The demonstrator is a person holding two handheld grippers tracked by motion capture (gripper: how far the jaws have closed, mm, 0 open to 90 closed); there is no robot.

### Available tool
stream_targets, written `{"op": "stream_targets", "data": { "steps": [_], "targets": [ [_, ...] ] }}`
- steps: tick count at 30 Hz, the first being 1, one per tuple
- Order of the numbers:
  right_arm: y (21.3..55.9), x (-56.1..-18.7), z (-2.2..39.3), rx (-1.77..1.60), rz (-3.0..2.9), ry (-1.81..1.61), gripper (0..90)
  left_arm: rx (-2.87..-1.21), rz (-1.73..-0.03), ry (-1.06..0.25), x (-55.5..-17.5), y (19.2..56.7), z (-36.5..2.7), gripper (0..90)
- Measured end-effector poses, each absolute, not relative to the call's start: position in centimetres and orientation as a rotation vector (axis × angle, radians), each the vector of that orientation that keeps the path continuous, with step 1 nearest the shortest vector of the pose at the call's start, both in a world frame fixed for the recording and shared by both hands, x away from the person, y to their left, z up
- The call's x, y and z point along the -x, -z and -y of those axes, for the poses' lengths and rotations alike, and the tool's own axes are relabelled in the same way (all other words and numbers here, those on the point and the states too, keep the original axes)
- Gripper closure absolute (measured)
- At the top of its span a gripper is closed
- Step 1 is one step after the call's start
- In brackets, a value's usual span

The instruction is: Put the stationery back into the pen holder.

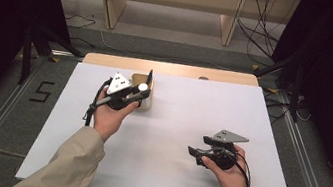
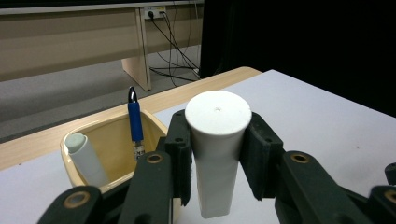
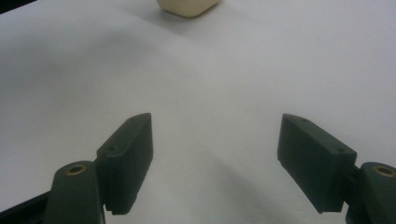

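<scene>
My left gripper [image 2: 217,156] is shut on a white tube [image 2: 218,114] with a wide round cap, held upright just above the table. In the high view this gripper [image 1: 140,92] sits at the back left, right beside a cream holder cup [image 1: 147,101]. The cup [image 2: 154,120] holds a blue pen [image 2: 135,123] standing up and a pale grey tube [image 2: 86,158] leaning against its wall. My right gripper [image 1: 196,145] hovers low at the front right, open, with bare table between its jaws [image 3: 215,158]. The cup's edge [image 3: 187,7] shows far ahead of it.
A white sheet [image 1: 174,125] covers the table, with a wooden edge [image 1: 173,68] at the back. Wooden shelving [image 1: 168,3] and loose cables [image 1: 260,32] lie on the floor beyond. Dark stands flank both sides.
</scene>
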State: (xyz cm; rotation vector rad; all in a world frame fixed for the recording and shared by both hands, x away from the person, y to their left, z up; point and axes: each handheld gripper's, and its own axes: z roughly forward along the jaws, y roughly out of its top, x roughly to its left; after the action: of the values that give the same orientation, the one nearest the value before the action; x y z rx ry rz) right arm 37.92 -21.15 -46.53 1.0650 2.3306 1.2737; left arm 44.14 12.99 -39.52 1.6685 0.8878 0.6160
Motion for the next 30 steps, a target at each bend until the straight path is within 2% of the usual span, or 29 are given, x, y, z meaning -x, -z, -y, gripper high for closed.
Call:
{"op": "stream_targets", "data": {
  "steps": [30],
  "targets": [
    [46.7, -37.9, 21.4, -1.074, -2.326, -1.274, 27.1, -1.635, -0.895, -0.679, -46.0, 37.9, -14.0, 66.6]
  ]
}}
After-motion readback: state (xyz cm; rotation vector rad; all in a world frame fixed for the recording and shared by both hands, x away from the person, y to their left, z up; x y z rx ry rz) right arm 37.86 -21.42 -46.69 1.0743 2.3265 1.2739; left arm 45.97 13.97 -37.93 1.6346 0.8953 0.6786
